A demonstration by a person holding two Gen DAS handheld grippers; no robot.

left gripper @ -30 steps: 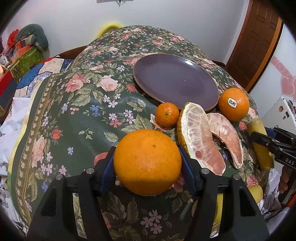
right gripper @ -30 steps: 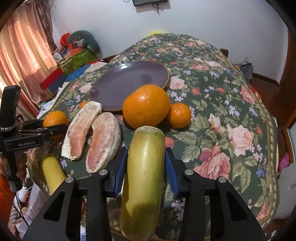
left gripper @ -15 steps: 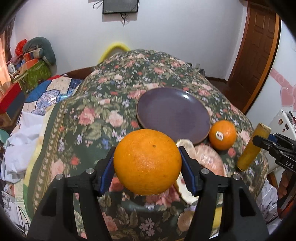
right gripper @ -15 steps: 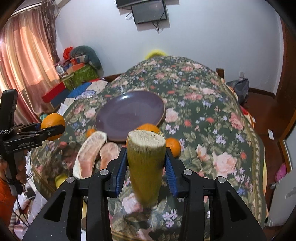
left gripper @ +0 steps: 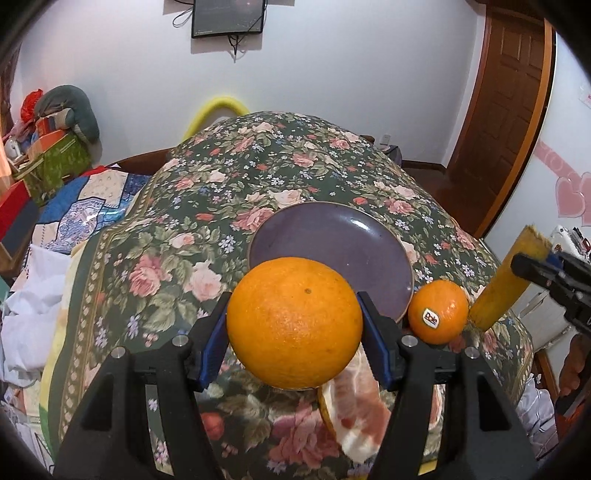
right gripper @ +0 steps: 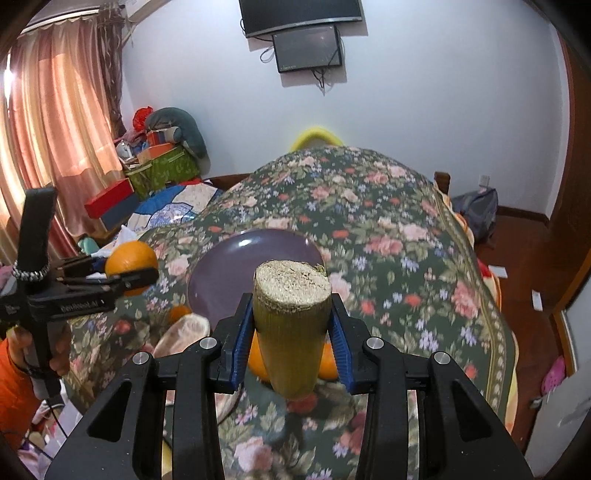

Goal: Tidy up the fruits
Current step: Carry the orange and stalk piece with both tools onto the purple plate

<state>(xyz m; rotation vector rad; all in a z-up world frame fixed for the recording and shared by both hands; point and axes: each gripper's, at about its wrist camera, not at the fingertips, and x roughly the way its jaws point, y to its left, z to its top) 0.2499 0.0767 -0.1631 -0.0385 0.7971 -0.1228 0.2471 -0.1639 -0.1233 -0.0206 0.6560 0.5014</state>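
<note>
Left hand-held gripper point(left gripper: 294, 325) clamped half-wide on large orange point(left gripper: 294, 324), right hand-held gripper point(right gripper: 291, 325) narrowly gripping yellow-green stalk point(right gripper: 291, 328)

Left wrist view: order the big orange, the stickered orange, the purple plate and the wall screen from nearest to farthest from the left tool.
1. Big orange, clamped in the left tool.
2. Stickered orange, right.
3. Purple plate, behind.
4. Wall screen, on the far wall.

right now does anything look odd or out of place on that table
The peeled pomelo wedges lie bare on the floral tablecloth while the purple plate beside them sits empty. Nothing looks spilled.
</note>
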